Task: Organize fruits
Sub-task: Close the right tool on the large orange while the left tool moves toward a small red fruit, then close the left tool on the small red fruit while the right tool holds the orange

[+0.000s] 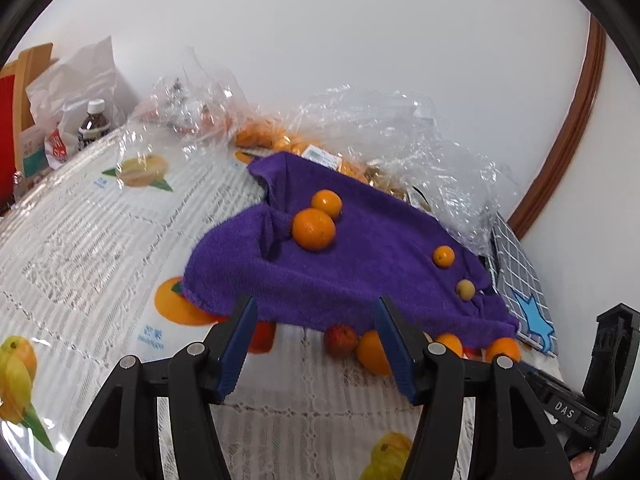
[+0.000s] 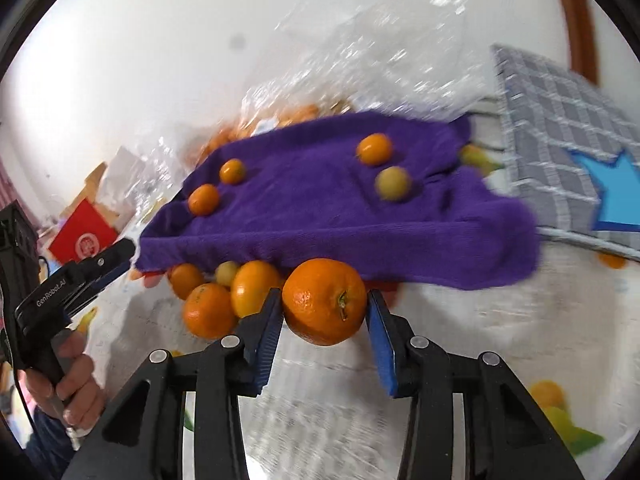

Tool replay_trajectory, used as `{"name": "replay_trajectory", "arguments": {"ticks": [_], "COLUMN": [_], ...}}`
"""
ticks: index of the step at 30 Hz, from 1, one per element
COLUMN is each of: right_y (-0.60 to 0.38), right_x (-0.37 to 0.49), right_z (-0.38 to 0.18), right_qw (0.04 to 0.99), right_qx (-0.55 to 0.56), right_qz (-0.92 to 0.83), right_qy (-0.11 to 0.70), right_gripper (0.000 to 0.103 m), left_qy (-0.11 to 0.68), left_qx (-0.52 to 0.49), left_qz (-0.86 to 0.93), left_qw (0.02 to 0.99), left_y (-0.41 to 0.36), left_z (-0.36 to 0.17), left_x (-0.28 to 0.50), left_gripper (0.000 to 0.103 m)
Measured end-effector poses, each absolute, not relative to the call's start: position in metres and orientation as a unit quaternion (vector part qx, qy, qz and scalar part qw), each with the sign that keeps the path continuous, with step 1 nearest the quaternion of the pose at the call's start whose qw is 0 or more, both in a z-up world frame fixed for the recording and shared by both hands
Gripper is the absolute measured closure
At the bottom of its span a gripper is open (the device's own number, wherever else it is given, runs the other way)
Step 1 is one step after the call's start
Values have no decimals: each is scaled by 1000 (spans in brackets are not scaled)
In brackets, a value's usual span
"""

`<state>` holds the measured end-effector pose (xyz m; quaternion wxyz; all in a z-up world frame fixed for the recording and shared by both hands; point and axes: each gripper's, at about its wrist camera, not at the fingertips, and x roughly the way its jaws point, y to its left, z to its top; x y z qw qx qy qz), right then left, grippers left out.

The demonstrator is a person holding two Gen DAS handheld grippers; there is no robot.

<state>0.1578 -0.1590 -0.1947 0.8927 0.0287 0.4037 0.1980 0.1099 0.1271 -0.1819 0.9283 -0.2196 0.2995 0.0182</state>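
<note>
A purple towel [image 1: 340, 264] lies on the table with two oranges [image 1: 314, 228] near its middle, a small orange [image 1: 443, 256] and a yellowish fruit [image 1: 465, 290] towards its right. More oranges [image 1: 370, 350] and a reddish fruit [image 1: 340, 340] lie at its near edge. My left gripper [image 1: 316, 308] is open and empty just before that edge. My right gripper [image 2: 323, 300] is shut on a large orange [image 2: 324, 300], in front of the towel [image 2: 320, 200] and next to several oranges [image 2: 212, 308].
Crumpled clear plastic bags [image 1: 384, 132] with oranges sit behind the towel. A grey checked cloth box [image 1: 520, 276] stands at the right. A bottle [image 1: 94, 122] and boxes stand far left. The tablecloth [image 1: 100, 240] is white with printed fruit.
</note>
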Motion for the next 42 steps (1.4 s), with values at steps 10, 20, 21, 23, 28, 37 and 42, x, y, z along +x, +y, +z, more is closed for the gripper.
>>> {"name": "replay_trajectory", "arguments": {"ticks": [10, 20, 21, 23, 28, 37, 42], "right_y": [-180, -183, -182, -182, -181, -176, -169], "right_x": [140, 138, 138, 138, 139, 144, 146], "right_z": [-193, -194, -194, -194, -194, -200, -203], "right_qw": [902, 901, 901, 901, 899, 891, 885], "right_qx": [16, 25, 23, 20, 19, -1, -16], "right_qz": [160, 161, 161, 161, 163, 159, 164], "right_qy": [401, 401, 402, 403, 405, 425, 435], "right_gripper": [61, 61, 61, 61, 61, 60, 60], "left_qy": [340, 370, 371, 379, 396, 405, 402], "left_qx": [-179, -204, -202, -195, -167, -145, -162], "left_qz": [-31, -19, -14, -7, 4, 14, 17], "left_qw": [923, 906, 906, 905, 903, 903, 901], "left_y": [100, 106, 106, 104, 95, 87, 93], "left_z": [-189, -201, -201, -202, -203, -202, -204], "left_x": [115, 129, 129, 132, 143, 154, 152], "left_gripper": [47, 75, 75, 75, 74, 72, 81]}}
